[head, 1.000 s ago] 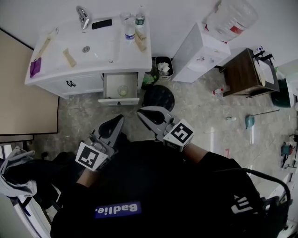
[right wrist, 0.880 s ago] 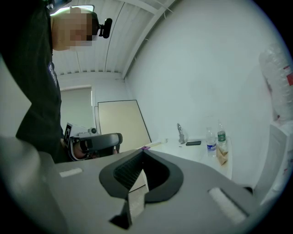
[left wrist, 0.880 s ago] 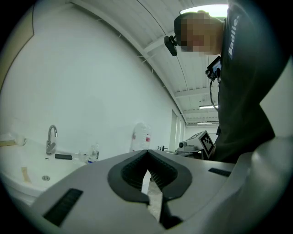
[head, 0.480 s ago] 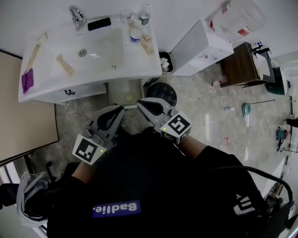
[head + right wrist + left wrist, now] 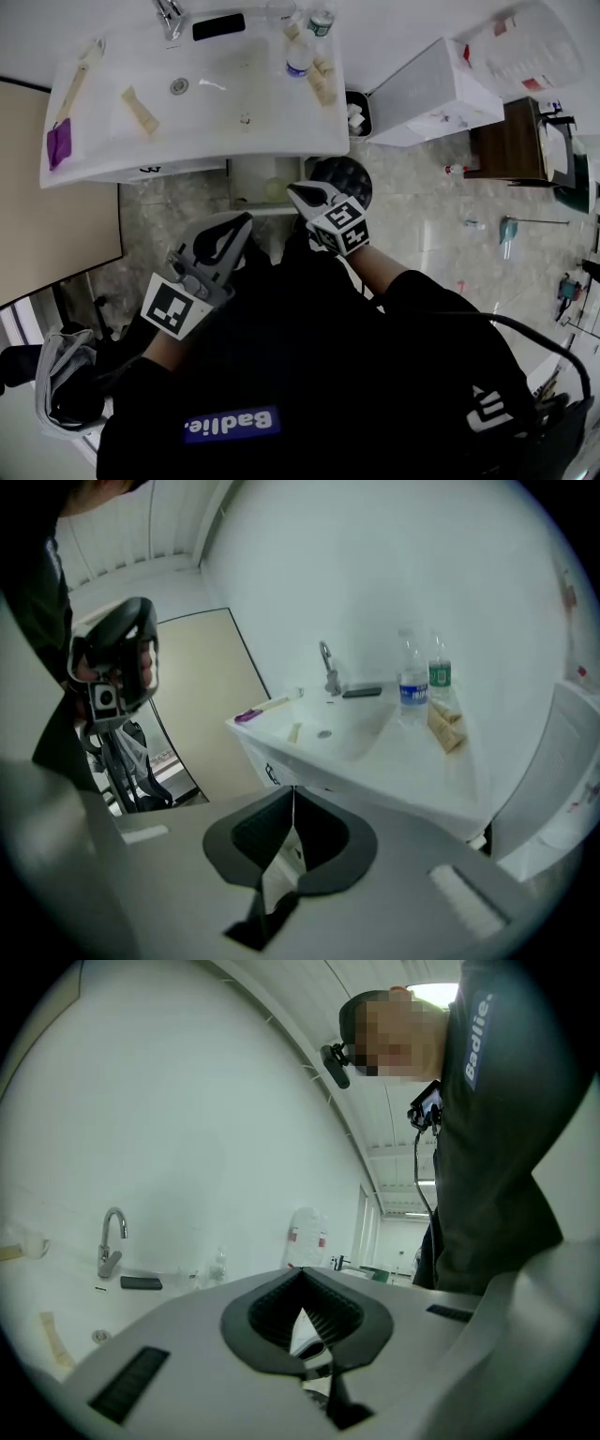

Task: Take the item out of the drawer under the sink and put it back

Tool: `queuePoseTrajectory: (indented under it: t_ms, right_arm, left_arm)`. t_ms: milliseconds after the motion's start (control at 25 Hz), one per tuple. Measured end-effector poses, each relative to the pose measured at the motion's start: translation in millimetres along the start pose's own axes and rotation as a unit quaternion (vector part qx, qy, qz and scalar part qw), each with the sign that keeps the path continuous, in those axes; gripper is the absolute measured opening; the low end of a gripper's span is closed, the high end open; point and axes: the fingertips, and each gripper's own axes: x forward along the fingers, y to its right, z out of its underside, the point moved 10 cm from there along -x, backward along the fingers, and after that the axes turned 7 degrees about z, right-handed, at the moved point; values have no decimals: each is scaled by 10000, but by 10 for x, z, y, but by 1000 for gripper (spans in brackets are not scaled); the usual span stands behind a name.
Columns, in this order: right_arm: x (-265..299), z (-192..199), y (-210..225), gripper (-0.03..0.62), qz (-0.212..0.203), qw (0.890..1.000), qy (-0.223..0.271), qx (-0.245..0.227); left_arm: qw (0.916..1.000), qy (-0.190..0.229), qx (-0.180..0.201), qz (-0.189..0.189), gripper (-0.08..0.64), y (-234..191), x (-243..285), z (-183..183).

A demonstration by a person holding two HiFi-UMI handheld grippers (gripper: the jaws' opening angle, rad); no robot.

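The white sink unit (image 5: 281,141) stands at the top of the head view, with an open drawer (image 5: 246,190) below its front edge. A small clear round item (image 5: 274,190) lies in that drawer. My right gripper (image 5: 293,190) is shut and empty; it points down, its tips just over the drawer's right front corner, beside the item. My left gripper (image 5: 246,219) hangs lower left of the drawer, apart from it, shut and empty. In the left gripper view the gripper (image 5: 302,1273) faces the wall and the faucet (image 5: 111,1241). The right gripper (image 5: 293,789) looks across the sink (image 5: 356,733).
On the sink top are two water bottles (image 5: 298,58), a black phone (image 5: 217,25) and a purple item (image 5: 58,145). A black round stool (image 5: 345,178) and a small bin (image 5: 356,114) stand right of the drawer, by a white cabinet (image 5: 436,89). A beige panel (image 5: 56,197) is at left.
Both grippers have come closer to the sink unit. The right one has dropped and tipped down to the drawer's front; the left has moved forward less. Both stay shut.
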Motion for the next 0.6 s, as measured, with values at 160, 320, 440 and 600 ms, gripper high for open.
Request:
queuePoseTrajectory:
  t_ms: [160, 320, 440, 600]
  right_arm:
    - [436, 257, 253, 3, -43, 9981, -598, 104]
    - [852, 568, 462, 25, 47, 9916, -1295, 10]
    - [1138, 772, 589, 43, 131, 9832, -1815, -117]
    - [1442, 1014, 707, 66, 141, 9738, -2270, -81]
  left_arm:
    - [9999, 3, -73, -139, 5, -69, 97, 18]
    - [9998, -45, -64, -198, 5, -107, 162, 17]
    - [9995, -86, -66, -310, 5, -149, 157, 31]
    - [9986, -124, -127, -501, 5, -162, 88, 63]
